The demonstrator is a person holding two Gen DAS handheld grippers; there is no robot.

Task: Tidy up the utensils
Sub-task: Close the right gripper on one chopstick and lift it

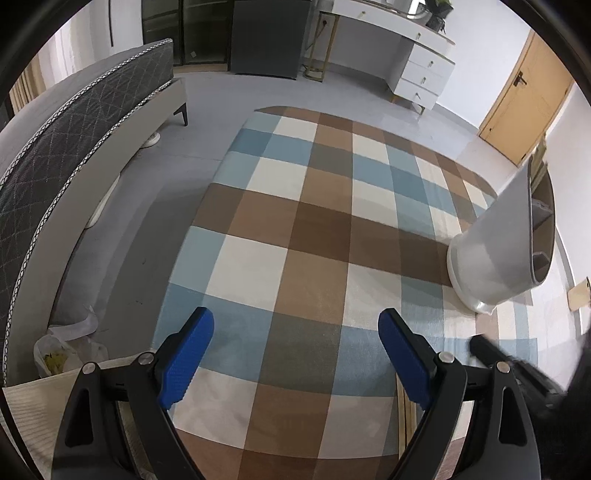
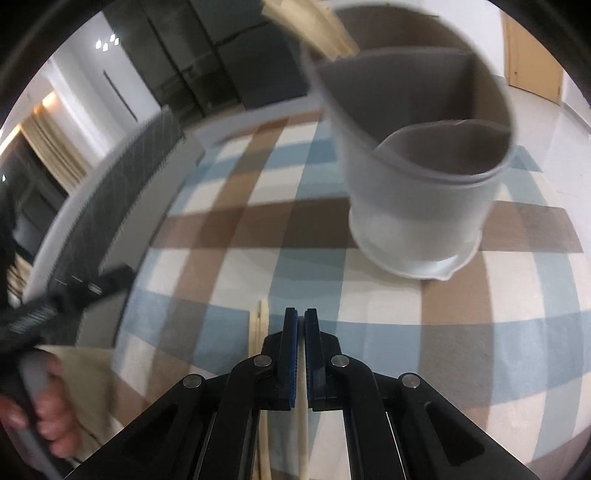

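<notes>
The white utensil holder (image 2: 417,206) stands upright on the checked cloth (image 1: 295,221) covering the counter, ahead and a touch right of the right gripper (image 2: 301,325). Its inner dividers face the camera, so the compartments are ready to take cutlery from above. Something pale and wooden already pokes out of its top at the rear, probably utensil handles (image 2: 314,26), though the blur makes that hard to confirm.

The right gripper's blue fingers (image 2: 291,350) are pressed nearly together with only a thin slit between them. Pale wooden sticks (image 2: 258,332), chopsticks by the look of them, lie on the cloth just left of and beneath those fingers; whether one is pinched in the slit I cannot tell.

The left gripper (image 1: 295,350) hangs above the cloth with its fingers (image 1: 188,354) spread wide and nothing between them. From its view the holder sits well off to the right, near the counter's edge. My read: the right side handles the chopsticks while the left waits, ready to assist or steady.
</notes>
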